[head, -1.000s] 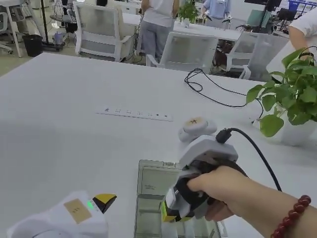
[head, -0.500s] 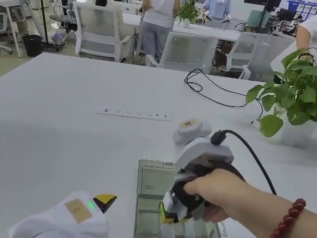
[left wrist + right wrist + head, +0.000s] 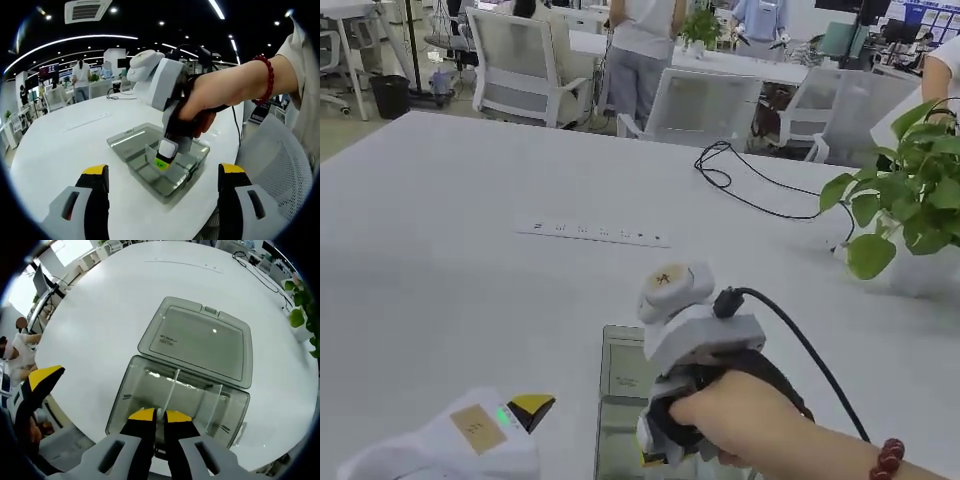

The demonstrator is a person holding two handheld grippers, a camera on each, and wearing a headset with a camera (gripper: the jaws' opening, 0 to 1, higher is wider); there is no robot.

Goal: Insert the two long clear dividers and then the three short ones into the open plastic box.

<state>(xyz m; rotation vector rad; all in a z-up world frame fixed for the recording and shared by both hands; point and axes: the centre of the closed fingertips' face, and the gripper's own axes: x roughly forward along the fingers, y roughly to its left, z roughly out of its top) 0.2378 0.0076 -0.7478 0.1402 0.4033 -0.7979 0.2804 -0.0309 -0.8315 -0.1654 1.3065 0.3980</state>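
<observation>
Now the right tool (image 3: pixel 160 416) pinches narrowly on a clear divider (image 3: pixel 170 390) standing upright inside the open plastic box (image 3: pixel 125 405) on the counter (image 3: pixel 100 315). The divider's long axis runs straight ahead across the box. The left tool (image 3: pixel 163 171) hangs wide open, well apart.

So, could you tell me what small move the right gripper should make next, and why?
Probably press straight down a little: the right gripper appears shut on a divider standing inside the box, so seating it comes before letting go.
</observation>
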